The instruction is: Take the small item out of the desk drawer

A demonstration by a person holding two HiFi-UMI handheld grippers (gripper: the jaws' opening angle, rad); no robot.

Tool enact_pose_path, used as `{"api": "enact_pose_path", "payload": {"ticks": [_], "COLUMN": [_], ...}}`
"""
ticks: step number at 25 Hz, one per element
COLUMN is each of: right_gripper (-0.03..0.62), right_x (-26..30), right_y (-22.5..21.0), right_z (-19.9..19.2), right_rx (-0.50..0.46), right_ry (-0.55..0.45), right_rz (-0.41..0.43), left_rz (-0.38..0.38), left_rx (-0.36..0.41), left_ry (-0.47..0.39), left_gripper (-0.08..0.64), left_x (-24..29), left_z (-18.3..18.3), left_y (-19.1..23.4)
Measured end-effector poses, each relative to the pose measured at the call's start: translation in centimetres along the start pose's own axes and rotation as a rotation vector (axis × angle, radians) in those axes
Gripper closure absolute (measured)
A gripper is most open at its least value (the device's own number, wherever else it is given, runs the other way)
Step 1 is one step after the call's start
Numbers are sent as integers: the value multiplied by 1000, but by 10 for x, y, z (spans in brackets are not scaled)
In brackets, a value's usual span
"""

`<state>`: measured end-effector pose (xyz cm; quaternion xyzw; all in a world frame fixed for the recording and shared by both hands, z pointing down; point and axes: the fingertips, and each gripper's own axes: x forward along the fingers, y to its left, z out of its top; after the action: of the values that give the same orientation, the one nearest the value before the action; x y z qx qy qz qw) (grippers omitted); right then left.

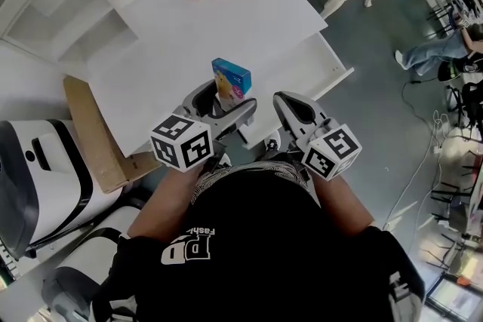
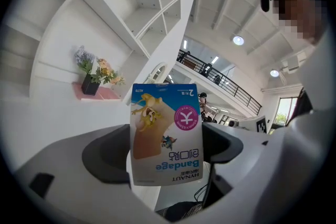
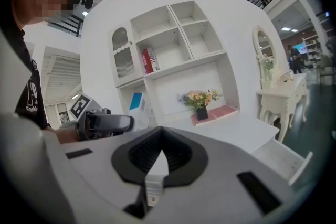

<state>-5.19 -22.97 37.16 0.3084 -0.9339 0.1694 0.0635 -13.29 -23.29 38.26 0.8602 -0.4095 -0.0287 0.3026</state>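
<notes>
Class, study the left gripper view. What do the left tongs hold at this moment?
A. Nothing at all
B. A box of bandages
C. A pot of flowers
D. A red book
B: the bandage box, with the word "Bandage" printed on it upside down, sits clamped between the two jaws of the left tongs.

Bright, even light from ceiling lights (image 2: 239,40); fisheye edges darken, perhaps soften.
</notes>
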Motion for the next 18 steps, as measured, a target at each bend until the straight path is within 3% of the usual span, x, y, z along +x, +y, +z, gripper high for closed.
{"api": "enact_pose_path", "payload": {"ticks": [8, 18], "right_gripper": [583, 583], "right_x": [7, -19], "right_y": [17, 25], "right_z": [0, -2], "right_rx": [-14, -23], "right_ry": [-33, -41], "right_rz": [-41, -34], "left_rz": [-59, -48], "left_rx": [25, 35], "left_ry": [4, -12], "left_gripper": [141, 141], "left_x": [-17, -30], "left_z": [1, -9], "left_y": [-2, -27]}}
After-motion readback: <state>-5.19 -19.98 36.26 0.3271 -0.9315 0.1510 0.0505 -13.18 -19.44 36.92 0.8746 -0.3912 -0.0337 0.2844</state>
